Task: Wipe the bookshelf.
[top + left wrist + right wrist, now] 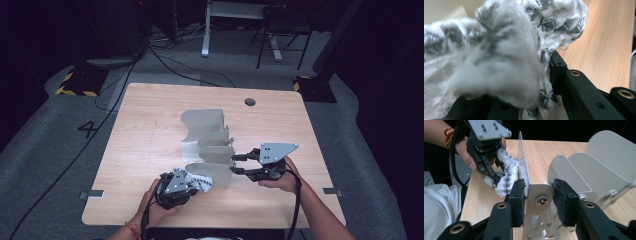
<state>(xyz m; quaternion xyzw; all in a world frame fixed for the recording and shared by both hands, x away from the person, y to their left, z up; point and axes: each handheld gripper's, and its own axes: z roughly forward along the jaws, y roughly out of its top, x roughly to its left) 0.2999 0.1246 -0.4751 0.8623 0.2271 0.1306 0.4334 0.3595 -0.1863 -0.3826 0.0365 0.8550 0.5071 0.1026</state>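
A grey metal rack [205, 130] with several curved upright dividers stands mid-table. A fluffy grey-and-white patterned cloth [199, 181] is bunched against the face of the nearest divider [212, 174]. My left gripper [194, 184] is shut on it, and in the left gripper view the cloth [499, 50] covers the jaws. At the rack's right end my right gripper [234, 164] points left. In the right gripper view its pads [517, 200] sit against both sides of the near divider's base bracket [540, 195]. The same view shows the left gripper [496, 173] pressing the cloth [507, 172] on that divider [522, 157].
The wooden table [150, 140] has a round cable hole [250, 102] at the back right. Its front edge lies just below both hands. Beyond the table, cables, a desk leg [206, 30] and a chair [282, 30] stand on the grey floor.
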